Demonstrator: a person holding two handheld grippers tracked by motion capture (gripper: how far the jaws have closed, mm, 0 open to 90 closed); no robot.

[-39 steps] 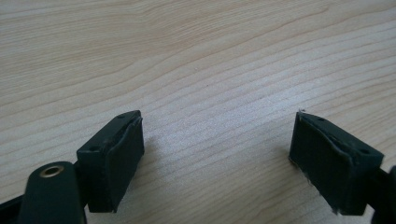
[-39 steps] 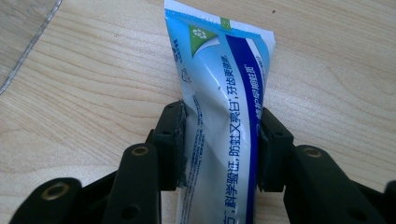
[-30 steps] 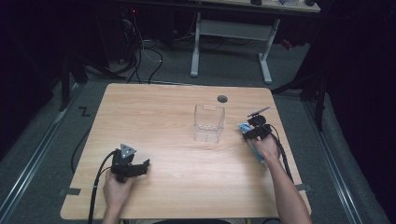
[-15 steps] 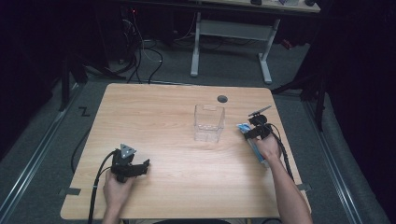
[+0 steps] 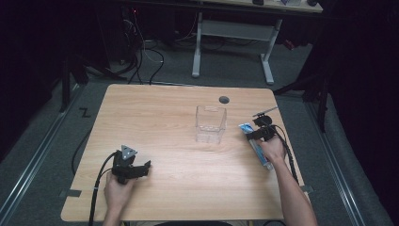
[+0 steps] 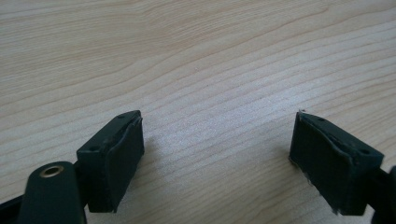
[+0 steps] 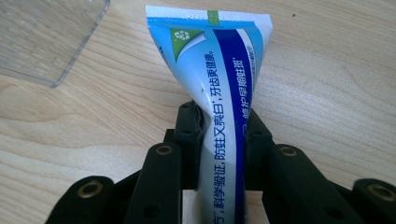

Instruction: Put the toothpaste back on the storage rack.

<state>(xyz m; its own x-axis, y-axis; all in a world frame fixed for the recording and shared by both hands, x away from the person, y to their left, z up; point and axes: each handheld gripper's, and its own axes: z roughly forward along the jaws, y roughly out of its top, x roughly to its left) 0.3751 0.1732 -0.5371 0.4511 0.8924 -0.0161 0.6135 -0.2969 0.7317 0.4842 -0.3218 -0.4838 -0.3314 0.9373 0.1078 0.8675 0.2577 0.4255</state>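
Right gripper (image 7: 219, 135) has just closed, its jaws pinching the toothpaste tube (image 7: 219, 70) mid-body, crimped end lying beyond the fingertips on the table (image 5: 164, 113). A clear plastic box (image 5: 210, 123) stands near, off to one side. Left gripper (image 6: 217, 149) rests spread wide, nothing between.

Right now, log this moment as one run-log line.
right gripper: just closed, shut on toothpaste tube | left gripper: open, over table | clear container: beside tube

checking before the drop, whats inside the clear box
The clear box looks empty; the table shows through its walls. Its floor is hard to make out. The tube is outside it, in the right gripper.
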